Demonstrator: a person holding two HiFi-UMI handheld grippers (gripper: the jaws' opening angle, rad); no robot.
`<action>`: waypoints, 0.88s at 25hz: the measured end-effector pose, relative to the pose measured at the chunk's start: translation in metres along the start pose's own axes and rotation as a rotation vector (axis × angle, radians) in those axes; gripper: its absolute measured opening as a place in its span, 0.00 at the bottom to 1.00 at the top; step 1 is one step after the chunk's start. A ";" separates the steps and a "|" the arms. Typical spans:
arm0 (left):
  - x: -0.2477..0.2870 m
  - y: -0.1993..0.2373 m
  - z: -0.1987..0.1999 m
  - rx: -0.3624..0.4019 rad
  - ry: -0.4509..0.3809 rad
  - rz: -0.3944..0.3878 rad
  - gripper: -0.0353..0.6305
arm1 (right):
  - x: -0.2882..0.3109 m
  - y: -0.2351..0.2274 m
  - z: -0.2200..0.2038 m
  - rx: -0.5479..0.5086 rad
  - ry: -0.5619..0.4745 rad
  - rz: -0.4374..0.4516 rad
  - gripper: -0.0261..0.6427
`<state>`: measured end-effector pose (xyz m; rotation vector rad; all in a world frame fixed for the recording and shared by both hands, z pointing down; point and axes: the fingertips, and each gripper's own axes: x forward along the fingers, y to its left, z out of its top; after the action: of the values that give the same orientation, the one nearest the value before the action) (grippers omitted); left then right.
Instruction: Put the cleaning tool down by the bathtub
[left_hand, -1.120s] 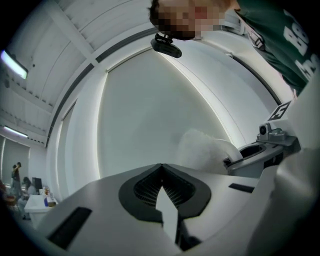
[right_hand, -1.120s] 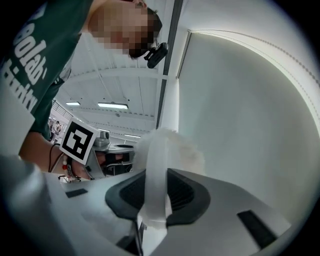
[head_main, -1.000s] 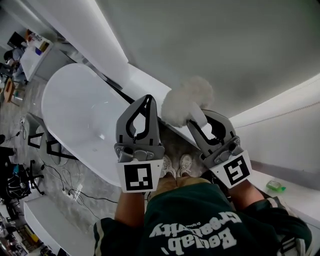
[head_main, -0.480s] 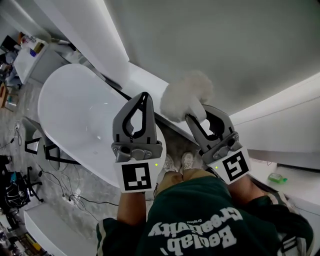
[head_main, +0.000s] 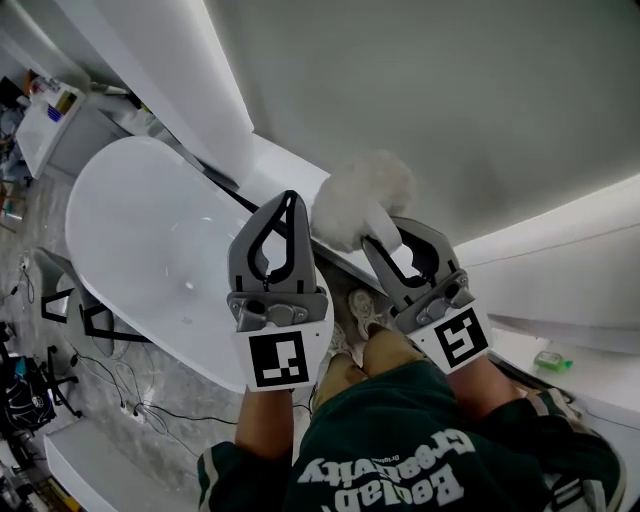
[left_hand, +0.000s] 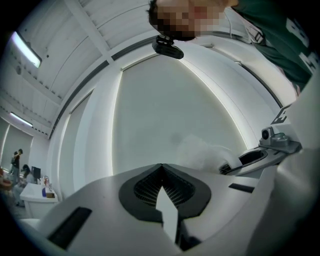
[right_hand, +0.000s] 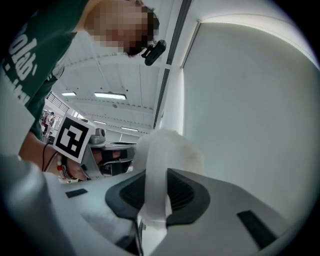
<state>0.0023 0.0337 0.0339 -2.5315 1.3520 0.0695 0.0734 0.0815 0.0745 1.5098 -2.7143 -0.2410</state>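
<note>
The cleaning tool is a fluffy white duster (head_main: 360, 203) on a flat white handle (right_hand: 155, 185). My right gripper (head_main: 385, 233) is shut on that handle, and the fluffy head (right_hand: 175, 145) sticks out beyond the jaws toward the grey wall. It hangs in the air over the white ledge (head_main: 285, 165) behind the bathtub. The white oval bathtub (head_main: 150, 240) lies below and to the left. Beside the duster, over the tub's near rim, my left gripper (head_main: 291, 197) is shut with its tips touching (left_hand: 161, 166) and nothing between them.
The person's shoes (head_main: 362, 305) stand on the grey floor between tub and ledge. Black stands (head_main: 70, 300) and cables (head_main: 130, 400) lie left of the tub. A small green item (head_main: 552, 360) rests on the white ledge at the right. A white desk (head_main: 45, 120) is far left.
Both grippers have moved together a little to the left along the ledge, the duster still held. The person's feet have stepped and the tub has slid left in view.
</note>
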 end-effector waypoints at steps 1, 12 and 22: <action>0.005 0.001 -0.003 0.000 0.003 0.001 0.06 | 0.006 -0.004 -0.004 0.007 0.004 0.005 0.18; 0.038 0.033 -0.076 0.038 0.095 0.059 0.06 | 0.069 -0.036 -0.090 0.022 0.118 0.080 0.18; 0.042 0.054 -0.136 0.030 0.168 0.096 0.06 | 0.128 -0.030 -0.178 0.100 0.268 0.152 0.18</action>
<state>-0.0298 -0.0635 0.1467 -2.4944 1.5242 -0.1463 0.0482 -0.0637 0.2390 1.2437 -2.6389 0.0957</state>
